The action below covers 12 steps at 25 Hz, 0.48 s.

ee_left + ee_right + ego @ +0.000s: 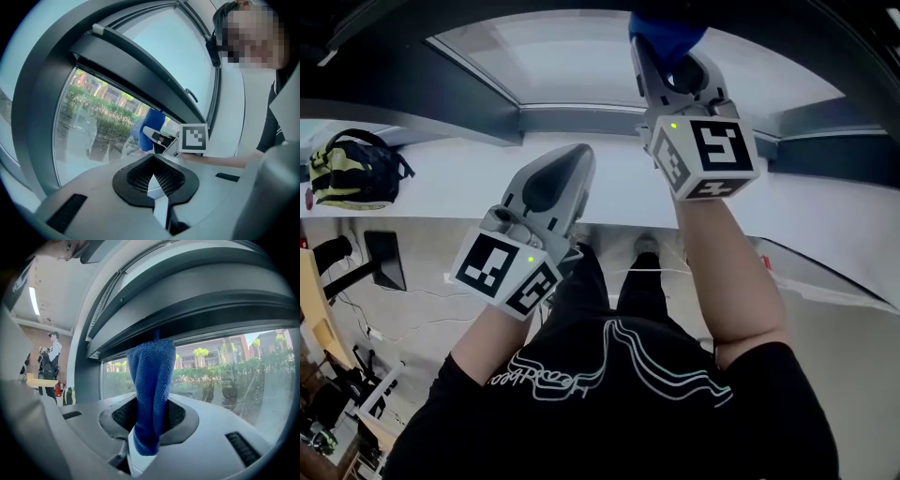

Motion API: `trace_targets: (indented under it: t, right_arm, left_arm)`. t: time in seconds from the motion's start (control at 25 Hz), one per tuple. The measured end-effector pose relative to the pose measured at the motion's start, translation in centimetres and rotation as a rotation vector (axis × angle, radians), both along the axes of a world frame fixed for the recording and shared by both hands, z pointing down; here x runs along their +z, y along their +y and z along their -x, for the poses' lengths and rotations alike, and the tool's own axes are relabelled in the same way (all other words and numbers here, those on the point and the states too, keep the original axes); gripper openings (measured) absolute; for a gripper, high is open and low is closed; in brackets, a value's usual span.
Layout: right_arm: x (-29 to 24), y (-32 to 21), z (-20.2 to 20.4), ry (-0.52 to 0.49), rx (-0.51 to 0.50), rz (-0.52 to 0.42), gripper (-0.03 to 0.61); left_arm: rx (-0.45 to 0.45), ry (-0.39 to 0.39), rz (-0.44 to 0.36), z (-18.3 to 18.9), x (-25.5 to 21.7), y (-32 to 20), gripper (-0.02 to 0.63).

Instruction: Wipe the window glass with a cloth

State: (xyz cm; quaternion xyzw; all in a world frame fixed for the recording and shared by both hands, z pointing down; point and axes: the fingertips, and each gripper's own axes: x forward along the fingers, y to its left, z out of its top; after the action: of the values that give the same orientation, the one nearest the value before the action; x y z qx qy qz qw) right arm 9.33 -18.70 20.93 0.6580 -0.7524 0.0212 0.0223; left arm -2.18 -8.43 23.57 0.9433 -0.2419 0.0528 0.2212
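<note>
We find the right gripper (149,425) pinching the blue microfibre cloth (151,380) near its lower end. We judge the cloth light, soft and limp. The left gripper (153,185) appears to have its jaws pressed together, empty.

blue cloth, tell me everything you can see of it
The blue cloth is a fuzzy towel, microfibre by the look of it, in an even deep blue. It is bunched into a thick strip and clamped between the jaws of the right gripper. A short end pokes out behind them and the rest stands forward. Its top reaches the dark frame above the window glass. Whether it presses on the glass is unclear.
</note>
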Motion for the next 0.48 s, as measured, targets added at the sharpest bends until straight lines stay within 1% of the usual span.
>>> trace_targets:
  t: [0.16, 0.48]
  right_arm:
    - [0.8, 0.9, -3.1, 0.025, 0.018, 0.011, 0.094]
    - [1.1, 3.3, -8.5, 0.038, 0.045, 0.013, 0.094]
  left_arm:
    - [0.011, -0.005, 0.008, -2.4, 0.8, 1.2, 0.003]
    - [0.016, -0.008, 0.039, -6.9, 2.4, 3.6, 0.003]
